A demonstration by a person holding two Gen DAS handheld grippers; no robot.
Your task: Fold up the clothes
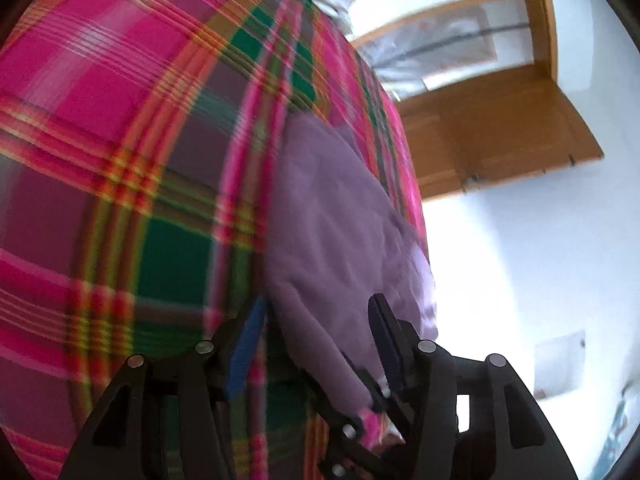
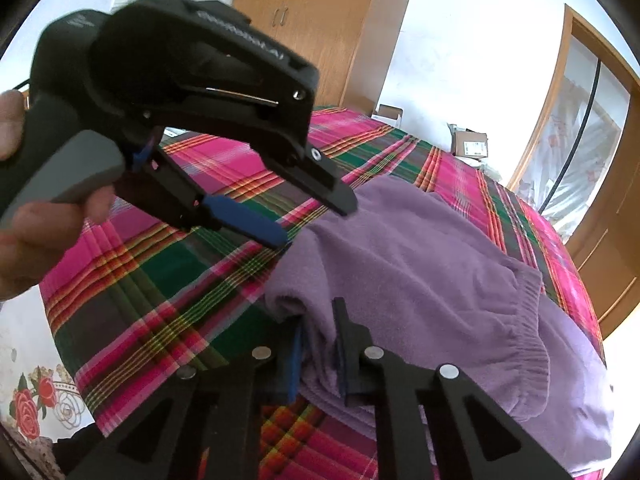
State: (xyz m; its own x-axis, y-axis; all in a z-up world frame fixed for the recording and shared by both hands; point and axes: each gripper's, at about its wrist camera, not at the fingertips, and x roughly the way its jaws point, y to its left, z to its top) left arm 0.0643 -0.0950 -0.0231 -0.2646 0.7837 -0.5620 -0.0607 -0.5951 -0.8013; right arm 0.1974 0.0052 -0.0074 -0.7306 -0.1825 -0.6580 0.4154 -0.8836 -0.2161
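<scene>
A purple knit garment (image 2: 420, 264) lies on a bed covered with a pink, green and orange plaid sheet (image 2: 160, 280), its ribbed hem toward the right. At the bottom of the right wrist view, my right gripper (image 2: 320, 316) is shut on a fold at the garment's near edge. A hand (image 2: 36, 236) holds my left gripper (image 2: 314, 224), whose jaws stand open at the garment's far left corner. In the left wrist view, the left gripper (image 1: 316, 334) is open with the purple garment (image 1: 332, 208) running between its fingers, and the pads stand apart from it.
A wooden wardrobe (image 2: 312, 12) stands behind the bed. A wooden door frame (image 2: 576, 92) with a glazed door is at the right. A cardboard box (image 2: 470, 142) sits past the bed's far edge. The wooden door (image 1: 500, 128) also shows in the left wrist view.
</scene>
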